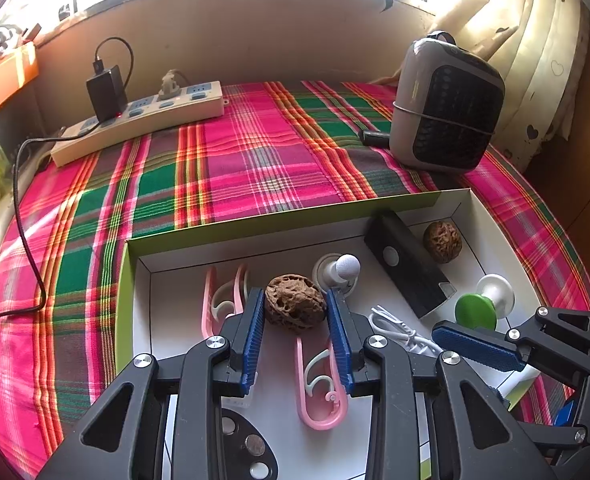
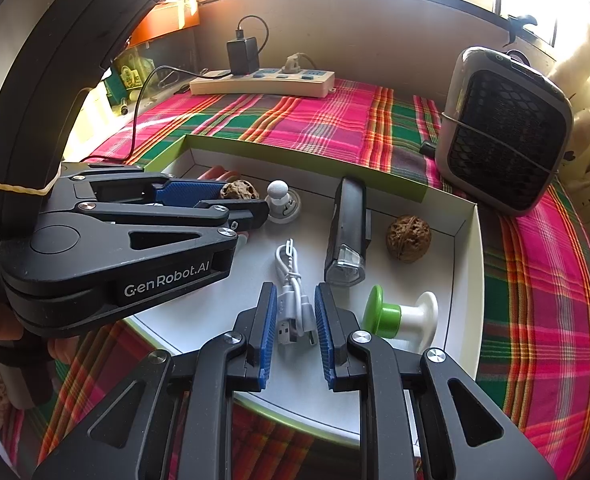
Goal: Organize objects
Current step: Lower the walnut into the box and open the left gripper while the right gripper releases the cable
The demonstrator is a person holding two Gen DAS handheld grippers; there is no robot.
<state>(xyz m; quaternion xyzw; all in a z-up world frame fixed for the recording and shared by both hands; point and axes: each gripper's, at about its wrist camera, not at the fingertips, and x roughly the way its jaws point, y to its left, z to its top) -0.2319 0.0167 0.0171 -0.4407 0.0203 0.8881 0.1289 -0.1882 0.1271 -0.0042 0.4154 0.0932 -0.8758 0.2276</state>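
Note:
My left gripper [image 1: 295, 310] is shut on a brown walnut [image 1: 295, 304] inside a shallow white box with a green rim [image 1: 255, 226]. The held walnut also shows in the right wrist view [image 2: 239, 191]. My right gripper [image 2: 295, 312] is open, its blue pads on either side of a coiled white USB cable [image 2: 295, 304] lying in the box, not touching it. A second walnut [image 2: 409, 238] lies at the box's far right. A black bike light [image 2: 347, 236], a green-and-white knob [image 2: 399, 316], a white knob [image 2: 281, 200] and pink clips [image 1: 319, 384] also lie in the box.
The box sits on a pink-and-green plaid cloth [image 1: 235, 160]. A beige power strip [image 1: 143, 120] with a black charger stands at the back left. A grey portable fan [image 1: 447, 108] stands at the back right, near a curtain.

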